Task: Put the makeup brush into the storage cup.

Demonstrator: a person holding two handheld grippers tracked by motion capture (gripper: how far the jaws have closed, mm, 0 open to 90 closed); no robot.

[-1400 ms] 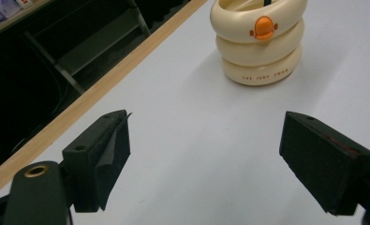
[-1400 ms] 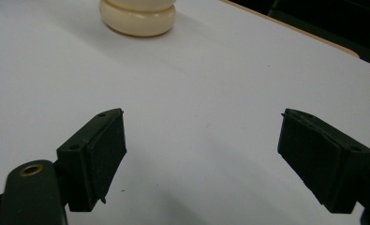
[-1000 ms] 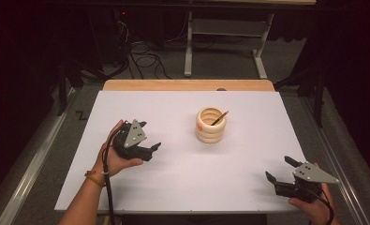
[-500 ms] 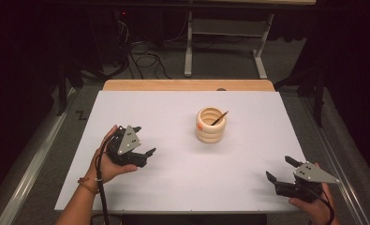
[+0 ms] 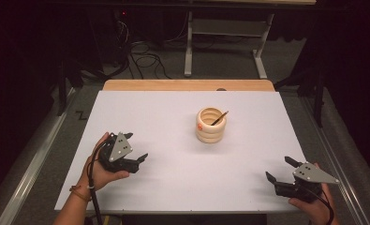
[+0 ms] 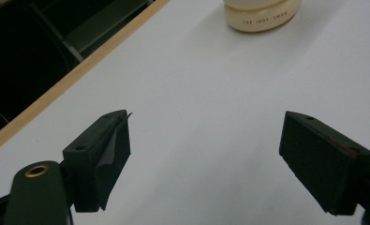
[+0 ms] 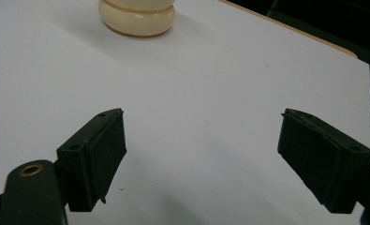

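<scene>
Now: both tools released, nothing held. Left tool (image 5: 135, 161) at 8 o'clock on worktop (image 5: 173, 187), right tool (image 5: 280, 172) at 4. Ring stack (image 5: 210, 124) near centre, stick (image 5: 219, 117) leaning inside. Risk: my careless reach knocks stack, stick tips out.

The top edges of both gripper views are cutting off the cream ribbed pot (image 6: 261, 15), whose small red base lettering is blurring beyond reading.
</scene>
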